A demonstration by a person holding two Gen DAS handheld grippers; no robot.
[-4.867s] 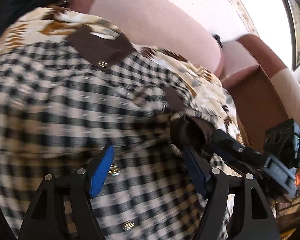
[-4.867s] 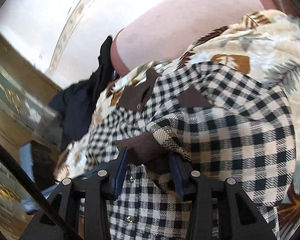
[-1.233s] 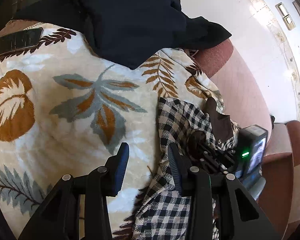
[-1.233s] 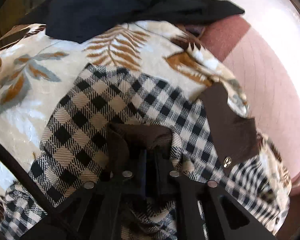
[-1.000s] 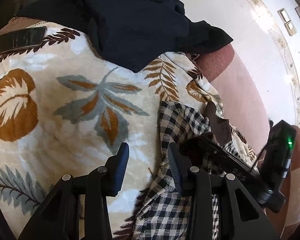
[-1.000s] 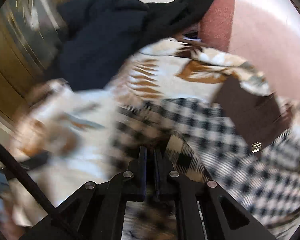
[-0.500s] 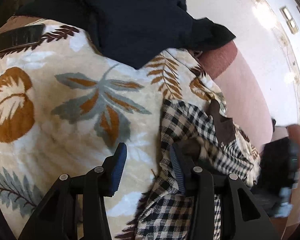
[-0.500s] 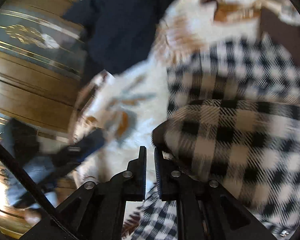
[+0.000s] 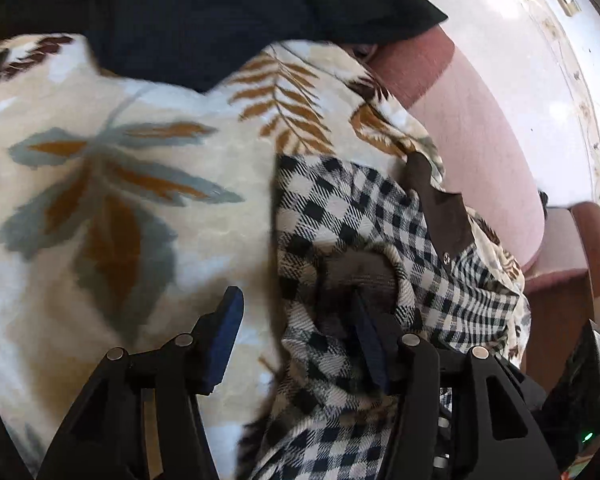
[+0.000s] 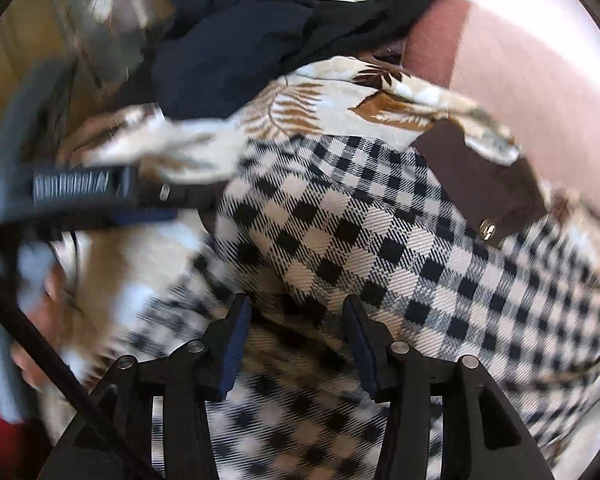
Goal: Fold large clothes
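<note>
A black-and-cream checked jacket [image 9: 340, 216] with brown pocket flaps [image 9: 440, 212] lies bunched on a leaf-print blanket [image 9: 112, 184]. My left gripper [image 9: 296, 328] hangs low over the jacket's left edge with its jaws opening. That edge runs between the fingers, the right fingertip [image 9: 364, 332] sits in a brown-lined fold, and the left pad stays clear over the blanket. In the right wrist view the jacket [image 10: 360, 240] fills the middle. My right gripper [image 10: 296, 328] is just above it with jaws opening. A fold bulges between the pads, unpinched.
A dark navy garment [image 9: 204, 12] is heaped at the blanket's far end. The pink sofa back [image 9: 480, 152] and armrest run along the right. In the right wrist view the left gripper [image 10: 84, 188] and a hand [image 10: 48, 292] are at the left.
The right gripper's jaws, shut on the checked cloth earlier, have parted and let it go. The left gripper has dropped closer to the jacket's edge and its jaws stand wider.
</note>
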